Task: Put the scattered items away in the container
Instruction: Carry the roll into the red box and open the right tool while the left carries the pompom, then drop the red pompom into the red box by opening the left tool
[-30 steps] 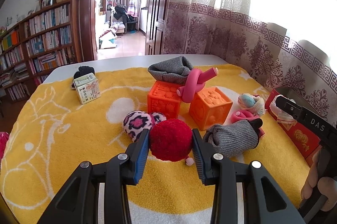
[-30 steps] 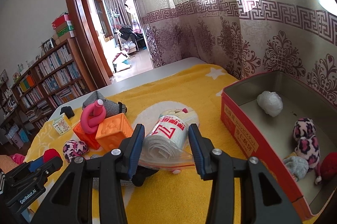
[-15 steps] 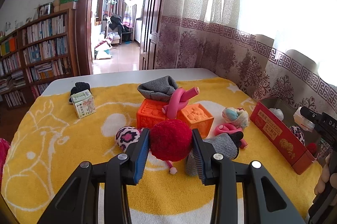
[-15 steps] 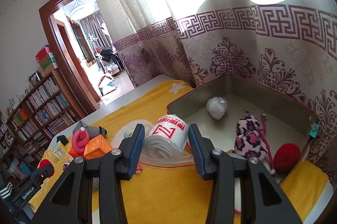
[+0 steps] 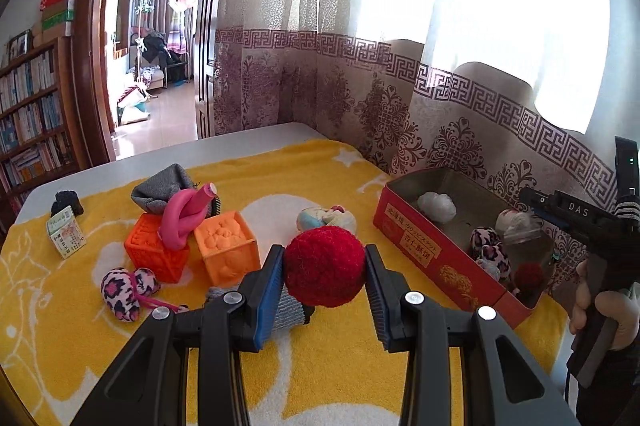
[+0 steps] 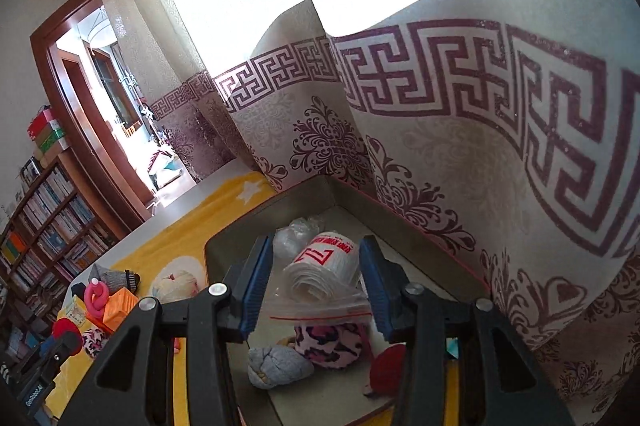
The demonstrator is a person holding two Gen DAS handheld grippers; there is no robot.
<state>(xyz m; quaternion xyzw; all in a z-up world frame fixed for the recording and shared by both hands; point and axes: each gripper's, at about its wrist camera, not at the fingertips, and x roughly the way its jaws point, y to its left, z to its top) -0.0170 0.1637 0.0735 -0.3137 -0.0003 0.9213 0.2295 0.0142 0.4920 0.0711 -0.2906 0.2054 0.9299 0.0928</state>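
Note:
My left gripper point(image 5: 325, 272) is shut on a red pompom ball point(image 5: 324, 266) and holds it above the yellow blanket, left of the red tin box point(image 5: 424, 246). My right gripper point(image 6: 316, 282) is shut on a clear bag holding a white roll point(image 6: 326, 268) and hangs over the inside of the tin point(image 6: 224, 246). The tin holds a leopard-print pouch point(image 6: 330, 344), a grey sock ball point(image 6: 276, 366), a red ball point(image 6: 390, 370) and a white wad point(image 5: 436, 204). The right gripper also shows in the left wrist view point(image 5: 520, 226).
On the blanket point(image 5: 100, 326) lie two orange cubes point(image 5: 226, 252) with a pink knotted tube point(image 5: 184, 216), a grey hat point(image 5: 164, 188), a leopard pouch point(image 5: 124, 290), a grey sock point(image 5: 288, 310), a pastel sock ball point(image 5: 326, 218) and a small green box point(image 5: 66, 238). Curtains hang right behind the tin.
The left gripper lifted the red ball off the blanket and swung right toward the tin. The right gripper carried the bagged roll from beside the tin to over its inside.

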